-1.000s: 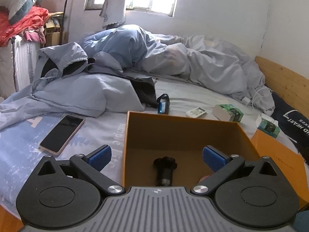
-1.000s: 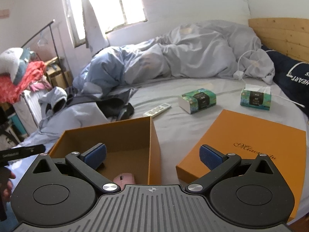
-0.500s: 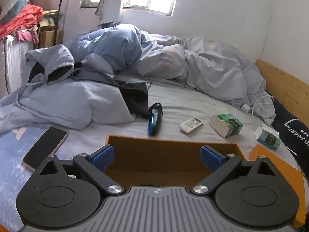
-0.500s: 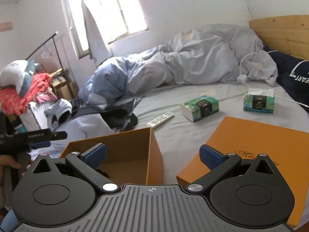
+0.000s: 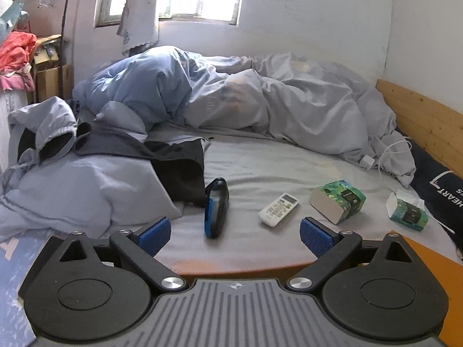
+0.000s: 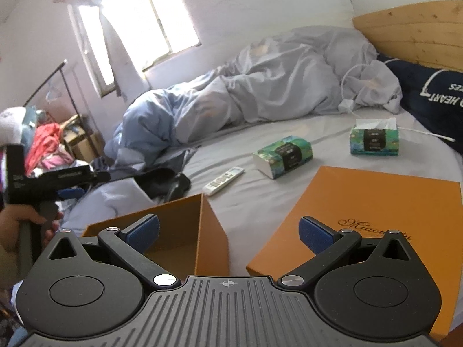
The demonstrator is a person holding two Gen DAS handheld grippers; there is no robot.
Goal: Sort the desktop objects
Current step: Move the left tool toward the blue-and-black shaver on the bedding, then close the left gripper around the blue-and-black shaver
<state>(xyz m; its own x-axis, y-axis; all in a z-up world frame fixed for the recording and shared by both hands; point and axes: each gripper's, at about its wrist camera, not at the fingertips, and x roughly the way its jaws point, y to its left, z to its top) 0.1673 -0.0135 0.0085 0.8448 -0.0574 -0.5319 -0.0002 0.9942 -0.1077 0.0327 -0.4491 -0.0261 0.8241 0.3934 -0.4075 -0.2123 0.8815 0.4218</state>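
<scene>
**Clerk:** Grey sheet, one bed [image 5: 260,170], your largest item; a rumpled duvet [image 5: 260,98] is heaped along its far side.

**Checker:** Next down?

**Clerk:** Orange lid [image 6: 361,211], flat on the sheet ahead of your right gripper [image 6: 228,234]. Then the open orange box [image 6: 185,231], just left of the lid, its far wall straight ahead of your left gripper [image 5: 234,235].

**Checker:** State of the tools?

**Clerk:** Both spread wide, nothing between the blue pads [image 5: 153,235]. Your hand [image 6: 17,225] on the left tool's handle shows at the right camera's left edge.

**Checker:** Loose stock?

**Clerk:** Two green tissue packs: one sealed [image 5: 338,201], lying beside the remote; one opened [image 6: 374,137], near the navy pillow [image 6: 434,101]. One white remote [image 5: 278,209], face up, between the sealed pack and the blue-and-black device [image 5: 215,211]. That device lies just beyond the box, its far end against a dark garment [image 5: 176,162]. What it is, I cannot tell.
</scene>
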